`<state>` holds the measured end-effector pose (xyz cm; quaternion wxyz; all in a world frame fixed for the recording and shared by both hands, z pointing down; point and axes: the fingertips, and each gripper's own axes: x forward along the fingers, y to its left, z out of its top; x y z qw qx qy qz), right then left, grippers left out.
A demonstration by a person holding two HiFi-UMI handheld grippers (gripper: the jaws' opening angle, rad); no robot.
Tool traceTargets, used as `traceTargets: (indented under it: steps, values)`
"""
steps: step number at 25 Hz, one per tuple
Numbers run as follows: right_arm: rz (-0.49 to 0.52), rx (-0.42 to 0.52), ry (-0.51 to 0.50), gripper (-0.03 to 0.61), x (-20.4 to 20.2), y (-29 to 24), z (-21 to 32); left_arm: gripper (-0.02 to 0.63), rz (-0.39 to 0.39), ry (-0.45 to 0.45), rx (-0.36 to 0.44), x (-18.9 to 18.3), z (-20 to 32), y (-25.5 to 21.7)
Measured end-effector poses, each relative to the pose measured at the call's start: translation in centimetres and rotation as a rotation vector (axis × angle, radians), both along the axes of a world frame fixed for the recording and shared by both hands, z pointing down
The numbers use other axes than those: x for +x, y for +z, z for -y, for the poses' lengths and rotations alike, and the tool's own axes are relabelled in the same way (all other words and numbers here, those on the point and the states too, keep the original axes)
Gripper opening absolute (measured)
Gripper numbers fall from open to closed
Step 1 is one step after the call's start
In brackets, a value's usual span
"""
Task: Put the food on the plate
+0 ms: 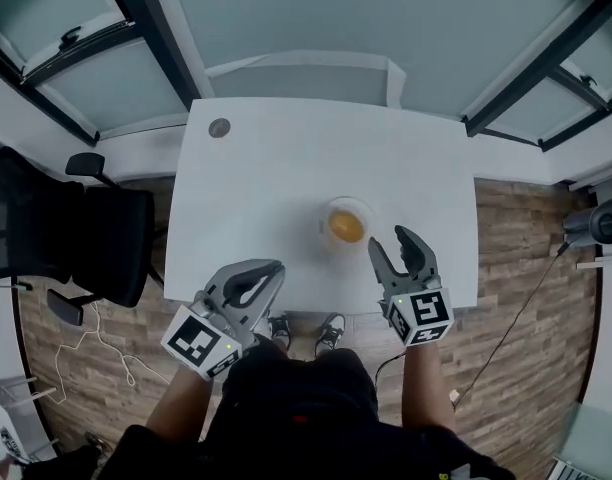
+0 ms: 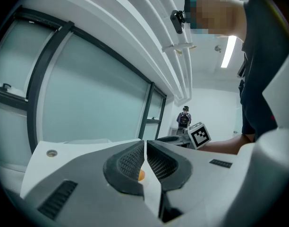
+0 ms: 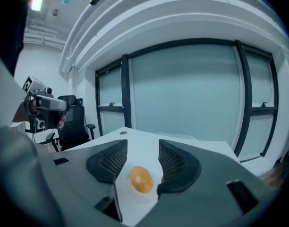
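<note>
Head view: a white tabletop [image 1: 286,168] carries a pale round plate [image 1: 351,201] near its front edge, with the orange food [image 1: 346,226] lying in the middle of it. The right hand-held gripper [image 1: 389,240] hovers just right of the plate; the left hand-held gripper [image 1: 277,266] is at the front edge, apart from it. A black office chair [image 1: 86,228] stands to the left.

Left gripper view: the left hand-held gripper [image 2: 144,143] has its jaws closed to a thin slit – nothing held.

Right gripper view: the right hand-held gripper [image 3: 142,143] has its jaws partly apart and empty – the food [image 3: 140,179] lies beyond them, untouched.
</note>
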<state>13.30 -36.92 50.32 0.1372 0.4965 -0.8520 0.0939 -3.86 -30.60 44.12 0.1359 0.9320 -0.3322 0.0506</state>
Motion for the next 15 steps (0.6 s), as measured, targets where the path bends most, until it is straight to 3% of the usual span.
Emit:
traceTargets:
  steps: [6,15]
  values:
    - [0.066,0.188,0.037,0.076,1.7,-7.9,-3.1,0.034,-0.016,0.036,0.08,2.4,-0.4,-3.1]
    - [0.086,0.369,0.034,0.031,3.4,-16.9,-7.6,0.034,-0.044,0.062,0.199,5.6,-1.5,-8.5]
